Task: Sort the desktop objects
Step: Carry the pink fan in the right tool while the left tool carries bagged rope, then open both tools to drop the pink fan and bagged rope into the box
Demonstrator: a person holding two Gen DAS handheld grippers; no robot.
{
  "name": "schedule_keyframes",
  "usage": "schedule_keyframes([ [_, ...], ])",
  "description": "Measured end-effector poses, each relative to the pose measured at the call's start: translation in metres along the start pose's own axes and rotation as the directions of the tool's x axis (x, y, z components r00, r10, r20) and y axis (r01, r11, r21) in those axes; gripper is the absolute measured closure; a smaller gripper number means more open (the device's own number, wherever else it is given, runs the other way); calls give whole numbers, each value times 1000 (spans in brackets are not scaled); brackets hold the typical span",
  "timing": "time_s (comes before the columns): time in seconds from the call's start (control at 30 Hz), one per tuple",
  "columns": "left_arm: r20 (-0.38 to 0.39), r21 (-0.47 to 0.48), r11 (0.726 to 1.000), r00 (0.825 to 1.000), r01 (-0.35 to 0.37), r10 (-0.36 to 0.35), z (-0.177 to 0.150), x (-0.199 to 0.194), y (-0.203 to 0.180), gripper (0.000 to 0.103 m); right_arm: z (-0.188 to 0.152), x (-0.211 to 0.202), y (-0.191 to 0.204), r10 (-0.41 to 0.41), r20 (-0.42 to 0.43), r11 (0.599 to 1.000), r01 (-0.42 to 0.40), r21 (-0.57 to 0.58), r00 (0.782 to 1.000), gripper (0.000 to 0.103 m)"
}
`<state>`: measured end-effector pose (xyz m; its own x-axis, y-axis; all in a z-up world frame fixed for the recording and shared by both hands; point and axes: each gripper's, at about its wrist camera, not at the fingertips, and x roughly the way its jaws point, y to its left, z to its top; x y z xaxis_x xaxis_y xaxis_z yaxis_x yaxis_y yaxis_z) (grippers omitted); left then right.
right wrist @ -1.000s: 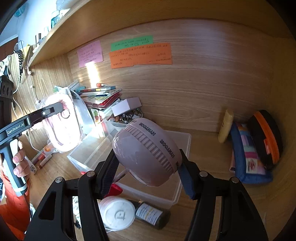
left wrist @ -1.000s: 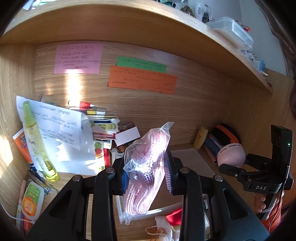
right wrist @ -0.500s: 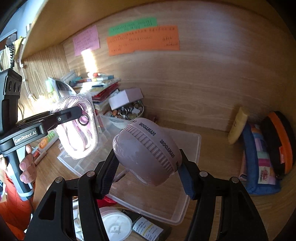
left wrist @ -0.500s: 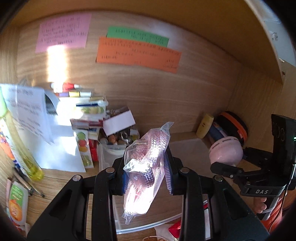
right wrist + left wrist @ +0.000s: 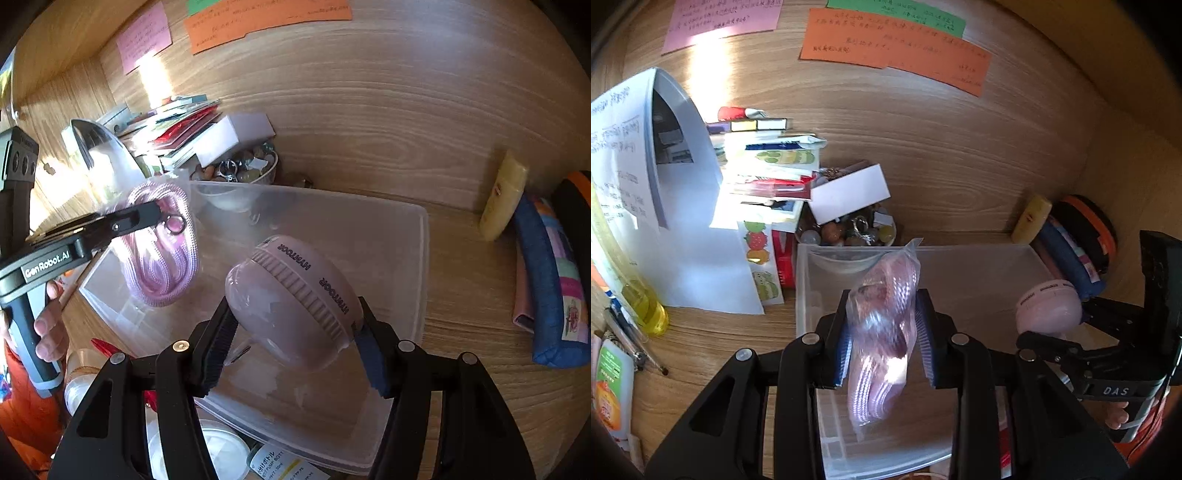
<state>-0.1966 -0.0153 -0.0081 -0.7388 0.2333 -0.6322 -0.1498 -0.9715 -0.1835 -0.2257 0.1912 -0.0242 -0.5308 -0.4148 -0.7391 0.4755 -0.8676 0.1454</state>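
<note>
Your left gripper (image 5: 884, 341): fingers clamped on the bagged pink cord (image 5: 882, 339), a clear plastic bag holding a coil of pink braided cord; the bag stands up between your fingers and hangs below them, over the clear plastic bin (image 5: 979, 266)

Your right gripper (image 5: 295, 349): fingers clamped on the pink round device (image 5: 295, 302), ribbed around its middle and printed HYNTOOR; it sits between your fingers, over the same bin (image 5: 369, 229). From the left wrist view your right gripper (image 5: 1056, 332) and the device (image 5: 1049, 306) show to the right of your left fingers, at the bin's right edge

Ahead of your left fingers, past the bin's far wall: a bowl of small trinkets (image 5: 849, 230) with a white box (image 5: 849, 194) resting on it

Ahead and to the left of your left fingers: a stack of books and packets (image 5: 768, 162), a curled printed sheet (image 5: 646, 155); further left, a yellow bottle (image 5: 646, 314) on the tabletop (image 5: 709, 343)

Ahead and to the right of your right fingers: a yellow tube (image 5: 504, 195) leaning on the back panel, a blue pouch (image 5: 550, 280) beside it

Below your right fingers, near edge of the bin: a white round lid (image 5: 225, 454), a labelled pump bottle (image 5: 284, 465)

On the back panel: pink note (image 5: 720, 18), orange note (image 5: 897, 51), green note (image 5: 897, 13)
</note>
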Motion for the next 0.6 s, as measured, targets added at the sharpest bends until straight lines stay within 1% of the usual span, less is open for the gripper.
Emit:
schedule_keyframes([
  [0.1,8,18,999,999,-40,40,-1,1,0,71,-1,2,3,2,-5,1000,-2,-7,1000,45],
  [0.13,6,21,999,999,-50,50,-1,3,0,69,-1,3,4,3,-8,1000,-3,-9,1000,45],
  [0.27,0,19,997,998,-69,69,-1,5,2,51,-2,6,9,-16,-9,999,16,-29,1000,45],
  [0.3,4,18,997,997,-74,74,-1,5,3,48,-3,6,10,-17,-9,999,16,-35,1000,45],
  [0.33,9,16,997,997,-75,75,-1,4,3,46,-3,6,11,-18,-9,999,18,-38,1000,45],
  [0.4,23,16,996,996,-83,83,-1,1,3,38,-4,7,12,-24,-8,999,24,-48,1000,44],
  [0.5,42,25,995,994,-98,97,-1,-2,1,32,-5,8,14,-33,-4,998,33,-56,999,44],
  [0.6,56,35,994,993,-102,100,0,-5,-1,30,-6,8,14,-44,-2,997,44,-59,999,44],
])
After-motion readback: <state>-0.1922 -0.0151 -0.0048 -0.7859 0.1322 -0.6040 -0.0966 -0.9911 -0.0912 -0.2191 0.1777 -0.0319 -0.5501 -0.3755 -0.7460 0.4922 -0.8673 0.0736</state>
